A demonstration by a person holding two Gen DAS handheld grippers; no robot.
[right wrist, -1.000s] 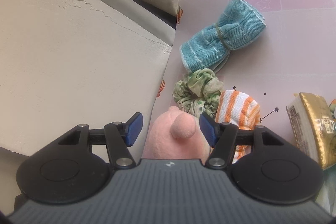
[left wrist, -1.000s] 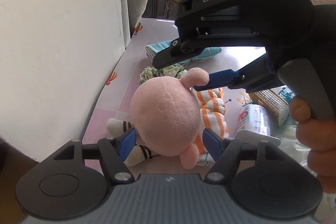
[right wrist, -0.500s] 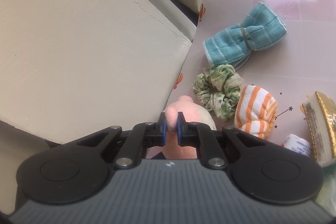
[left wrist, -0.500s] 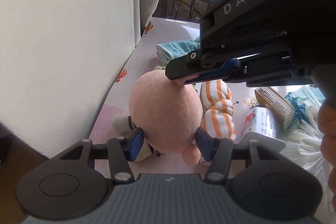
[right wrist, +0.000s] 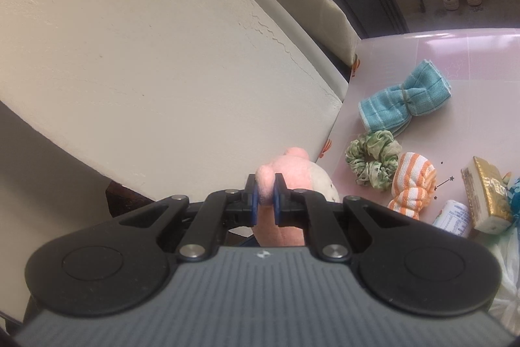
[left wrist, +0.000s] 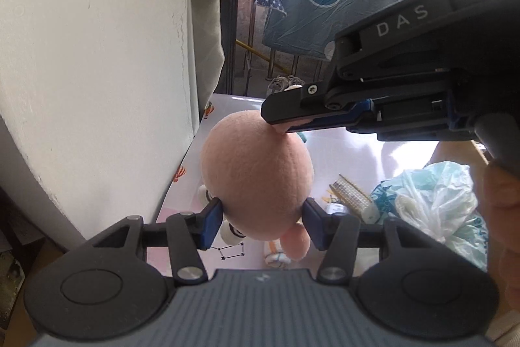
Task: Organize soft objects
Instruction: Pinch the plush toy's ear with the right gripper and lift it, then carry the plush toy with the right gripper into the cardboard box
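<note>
While the left claw [left wrist: 262, 220] clamps the pink plush toy [left wrist: 256, 178] by its round head above the surface [left wrist: 344, 152], the right claw [right wrist: 264, 197], marked "DAS", pinches the toy's ear. Right of them lie a green scrunchie [right wrist: 372, 161], teal cloth [right wrist: 404, 96], striped cloth [right wrist: 411, 184].

Left side: closed off by the pale wall [right wrist: 162, 60] along the tabletop [right wrist: 481, 54] edge.
Near the wall: teal cloth [right wrist: 404, 100], green scrunchie [right wrist: 372, 161] and striped cloth [right wrist: 411, 184], close together.
Right side: gold packet [right wrist: 487, 194], small can [right wrist: 453, 217], plastic bag [left wrist: 432, 204].
Far end: bare tabletop beyond the teal cloth, open for passage.
</note>
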